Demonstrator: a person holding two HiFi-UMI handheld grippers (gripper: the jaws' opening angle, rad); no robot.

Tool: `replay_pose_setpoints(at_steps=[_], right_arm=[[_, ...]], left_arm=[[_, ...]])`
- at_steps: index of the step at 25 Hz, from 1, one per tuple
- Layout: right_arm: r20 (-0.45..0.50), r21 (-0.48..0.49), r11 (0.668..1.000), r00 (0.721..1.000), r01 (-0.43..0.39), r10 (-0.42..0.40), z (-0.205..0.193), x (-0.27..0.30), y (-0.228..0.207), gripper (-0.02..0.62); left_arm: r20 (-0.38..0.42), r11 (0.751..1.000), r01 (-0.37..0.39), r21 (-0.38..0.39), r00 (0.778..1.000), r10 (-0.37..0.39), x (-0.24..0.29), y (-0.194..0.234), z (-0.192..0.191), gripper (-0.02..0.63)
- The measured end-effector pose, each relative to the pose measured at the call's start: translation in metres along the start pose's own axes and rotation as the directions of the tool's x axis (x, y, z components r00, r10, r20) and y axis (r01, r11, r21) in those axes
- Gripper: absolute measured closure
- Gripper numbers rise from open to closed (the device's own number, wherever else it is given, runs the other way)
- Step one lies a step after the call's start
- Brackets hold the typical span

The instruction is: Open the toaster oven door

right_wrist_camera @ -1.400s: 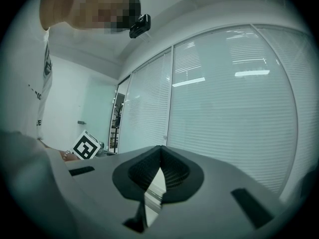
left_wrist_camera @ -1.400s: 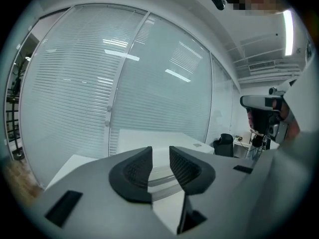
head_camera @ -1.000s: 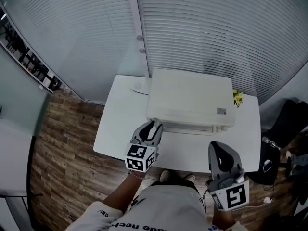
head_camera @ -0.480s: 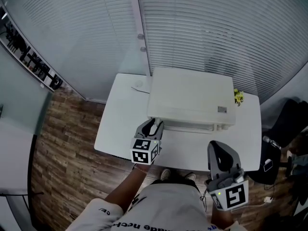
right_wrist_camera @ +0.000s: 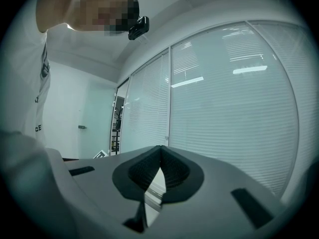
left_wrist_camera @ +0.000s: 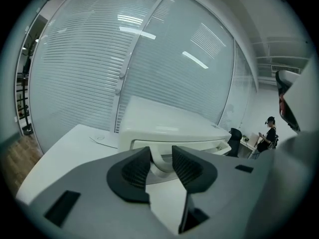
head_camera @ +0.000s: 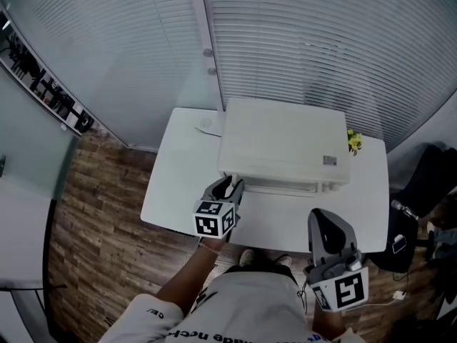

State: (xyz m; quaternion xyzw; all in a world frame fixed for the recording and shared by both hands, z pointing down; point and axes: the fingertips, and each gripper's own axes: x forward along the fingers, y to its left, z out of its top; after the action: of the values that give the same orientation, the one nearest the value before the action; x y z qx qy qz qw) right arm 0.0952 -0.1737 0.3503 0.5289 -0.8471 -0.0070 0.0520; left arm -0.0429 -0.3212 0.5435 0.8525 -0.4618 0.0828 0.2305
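Your views are bright, with cool, even light. Lamp reflections streak the glass wall (left_wrist_camera: 144, 34). The white table (head_camera: 168, 184) looks washed out. Gripper views bend, with dark round corners.

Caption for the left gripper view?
Open tongs face the door handle of the white toaster oven; nothing gripped yet.
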Motion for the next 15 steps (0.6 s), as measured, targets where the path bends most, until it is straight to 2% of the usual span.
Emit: replay_pose_setpoints(at_steps=[15], right_arm=[[0.014, 0.000, 1.000, 1.000, 0.002, -0.002, 0.004, -0.003, 0.002, 0.588]], left_arm=[[-0.030, 1.000, 0.024, 0.011, 0.999, -0.023, -0.012, -0.005, -0.015, 0.454]])
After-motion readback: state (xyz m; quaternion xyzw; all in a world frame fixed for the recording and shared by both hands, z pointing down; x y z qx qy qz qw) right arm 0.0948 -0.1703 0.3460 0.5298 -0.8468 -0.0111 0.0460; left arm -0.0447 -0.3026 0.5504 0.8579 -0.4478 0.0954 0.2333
